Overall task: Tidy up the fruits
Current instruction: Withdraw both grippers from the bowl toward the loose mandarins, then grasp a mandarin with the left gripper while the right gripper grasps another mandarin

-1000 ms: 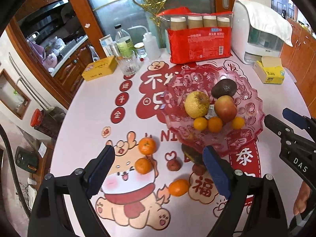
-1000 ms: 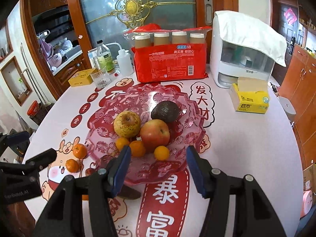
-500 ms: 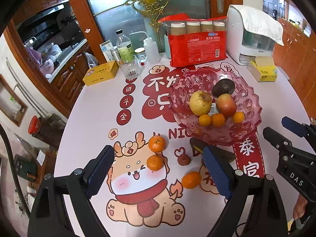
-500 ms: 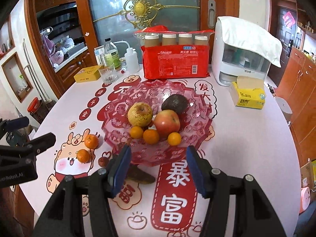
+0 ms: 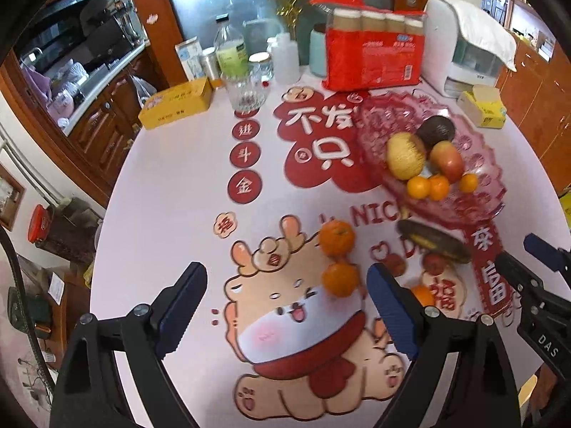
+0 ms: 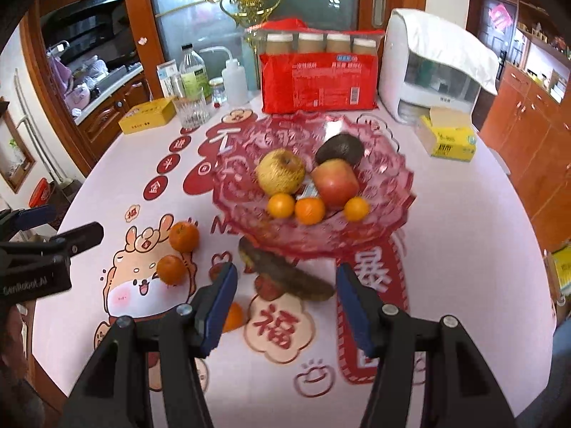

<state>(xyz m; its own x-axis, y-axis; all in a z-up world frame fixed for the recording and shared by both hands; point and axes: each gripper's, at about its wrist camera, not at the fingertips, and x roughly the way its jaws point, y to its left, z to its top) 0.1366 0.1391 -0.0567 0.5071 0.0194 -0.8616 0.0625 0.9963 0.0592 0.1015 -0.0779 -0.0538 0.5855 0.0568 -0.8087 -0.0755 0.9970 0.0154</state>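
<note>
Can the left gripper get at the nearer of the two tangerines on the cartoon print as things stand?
Probably yes. The left gripper is open, and the nearer tangerine sits alone on the tablecloth just ahead, inside its right finger, with nothing between them.

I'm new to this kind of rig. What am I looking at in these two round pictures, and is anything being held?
No robot here: a person holds a two-finger tool in each hand, each with a fisheye camera looking along its fingers. One picture is from the left tool, the other from the right tool. Both are open and hold nothing. On the table a pink glass bowl holds an apple, pear, avocado and small oranges. Loose mandarins and a dark banana lie beside it.
</note>
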